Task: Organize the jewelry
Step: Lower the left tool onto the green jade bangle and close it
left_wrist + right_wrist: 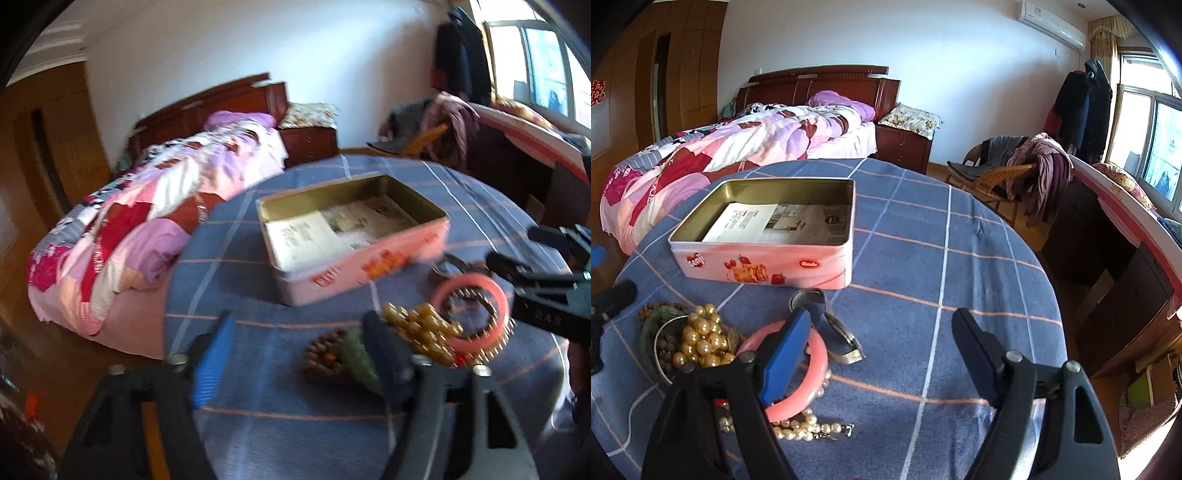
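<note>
Left gripper (pixel 299 347) hovers with its jaws apart over the blue checked worktop (pixel 258 413), clasping nothing; a brown bead bracelet (pixel 325 356) and a green bangle (pixel 360 360) lie between its fingers, blurred. Gold beads (pixel 424 328) and a pink bangle (pixel 469 314) lie just right of them, and the open pink tin (pixel 354 266), lined with paper, sits beyond.

Right gripper (pixel 882 354) also stands released and empty above the worktop. Its left finger (pixel 783 354) overlaps the pink bangle (pixel 816 354); whether it touches cannot be told. Gold beads (pixel 701 339) lie left, pale pearls (pixel 801 428) below, a watch (pixel 834 328) near the tin (pixel 768 266).
</note>
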`<act>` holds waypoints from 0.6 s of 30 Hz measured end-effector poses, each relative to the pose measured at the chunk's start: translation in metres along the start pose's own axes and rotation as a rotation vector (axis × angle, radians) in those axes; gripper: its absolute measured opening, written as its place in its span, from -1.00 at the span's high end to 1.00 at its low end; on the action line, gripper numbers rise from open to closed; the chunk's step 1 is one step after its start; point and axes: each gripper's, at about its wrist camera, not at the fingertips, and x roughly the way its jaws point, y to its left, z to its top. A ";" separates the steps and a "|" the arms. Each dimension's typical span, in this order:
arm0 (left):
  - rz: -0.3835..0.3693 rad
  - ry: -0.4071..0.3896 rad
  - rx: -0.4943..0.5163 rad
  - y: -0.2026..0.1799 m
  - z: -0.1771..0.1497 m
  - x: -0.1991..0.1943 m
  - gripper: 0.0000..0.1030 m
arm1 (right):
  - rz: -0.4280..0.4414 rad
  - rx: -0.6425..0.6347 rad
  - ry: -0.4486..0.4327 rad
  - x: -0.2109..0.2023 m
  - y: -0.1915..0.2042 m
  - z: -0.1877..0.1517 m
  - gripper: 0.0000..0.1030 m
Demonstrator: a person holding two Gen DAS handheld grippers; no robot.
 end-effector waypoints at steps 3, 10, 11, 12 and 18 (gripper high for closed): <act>-0.039 0.029 0.022 -0.009 -0.006 0.007 0.10 | 0.001 -0.002 0.001 0.003 -0.001 0.001 -0.56; -0.149 0.054 0.028 -0.013 -0.014 0.017 0.79 | -0.004 0.002 0.007 0.008 -0.003 -0.001 -0.56; -0.154 0.047 0.026 -0.011 -0.013 0.015 0.83 | -0.005 0.001 0.008 0.009 -0.004 -0.001 -0.56; -0.160 0.039 0.023 -0.008 -0.012 0.014 0.84 | -0.006 0.001 0.008 0.010 -0.004 -0.001 -0.56; -0.178 -0.034 -0.013 0.007 0.002 -0.008 0.86 | -0.012 0.017 0.001 0.011 -0.008 -0.001 -0.56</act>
